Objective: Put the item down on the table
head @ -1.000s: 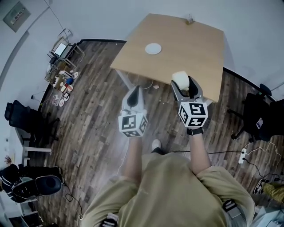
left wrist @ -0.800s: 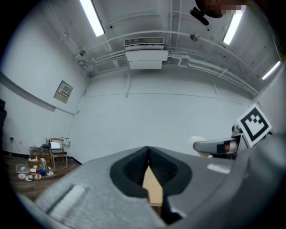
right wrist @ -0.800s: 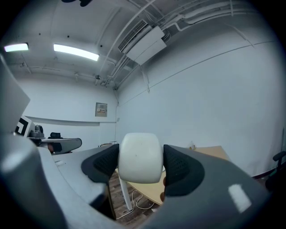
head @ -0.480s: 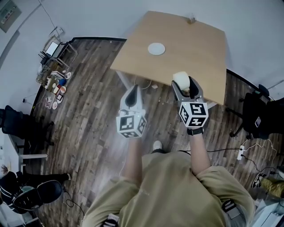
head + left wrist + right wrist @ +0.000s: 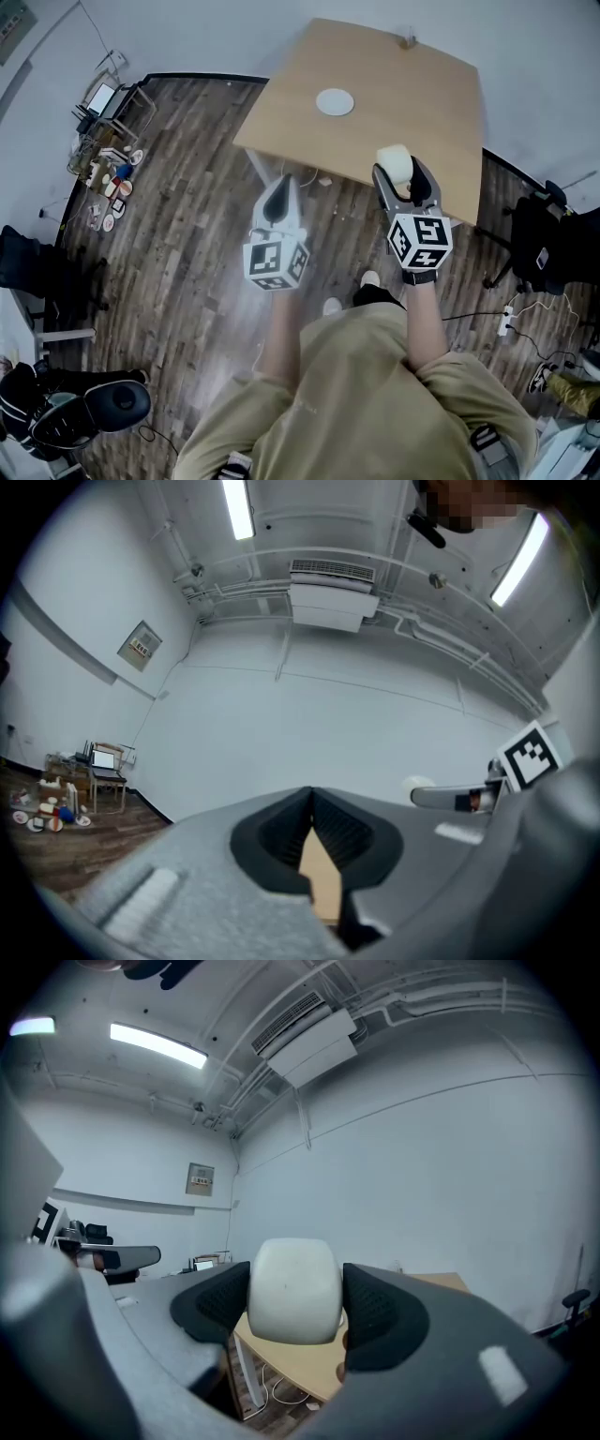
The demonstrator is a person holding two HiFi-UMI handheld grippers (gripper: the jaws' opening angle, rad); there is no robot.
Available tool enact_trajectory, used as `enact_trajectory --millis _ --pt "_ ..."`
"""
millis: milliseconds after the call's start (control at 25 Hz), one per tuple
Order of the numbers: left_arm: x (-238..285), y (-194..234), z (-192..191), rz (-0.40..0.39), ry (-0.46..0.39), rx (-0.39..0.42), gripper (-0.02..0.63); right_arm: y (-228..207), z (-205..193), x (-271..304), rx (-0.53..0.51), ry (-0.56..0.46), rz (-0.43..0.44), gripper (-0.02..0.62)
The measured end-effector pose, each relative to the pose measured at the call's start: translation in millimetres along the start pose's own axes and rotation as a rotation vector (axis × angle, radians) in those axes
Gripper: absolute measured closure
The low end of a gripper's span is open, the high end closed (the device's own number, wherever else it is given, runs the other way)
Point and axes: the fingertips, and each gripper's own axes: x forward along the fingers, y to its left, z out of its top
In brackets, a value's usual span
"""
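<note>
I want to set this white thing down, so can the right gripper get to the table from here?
Probably yes. The right gripper, shut on the white item, hangs at the near edge of the table, and the wood there is bare; the white plate lies farther back.

Office-like room: swivel chair (image 5: pixel 542 246), monitor (image 5: pixel 99 97), table (image 5: pixel 412 103).

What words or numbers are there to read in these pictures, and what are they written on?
No text here can be read.
Wall sign: print too small to read.
Left marker cube, on the left gripper: black and white squares only, no letters.
Right marker cube, on the right gripper: also only a square pattern.
White item between the right gripper's jaws: plain, no print showing.
</note>
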Motion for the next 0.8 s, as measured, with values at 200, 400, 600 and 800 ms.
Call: enact_trajectory --millis 200,400,600,800 --pt "28 8 -6 0.034 0.012 0.025 0.604 -21 -6 30 0.022 0.015 -0.002 0.279" --pt "85 26 14 0.081 -0.023 0.114 0.604 -47 5 87 0.030 -0.012 0.025 0.279" --pt "146 34 33 0.099 -0.050 0.156 0.604 -87 30 147 0.048 -0.040 0.034 0.279" --pt "206 36 39 0.107 -0.056 0.183 0.604 -124 46 202 0.066 -0.065 0.051 0.279"
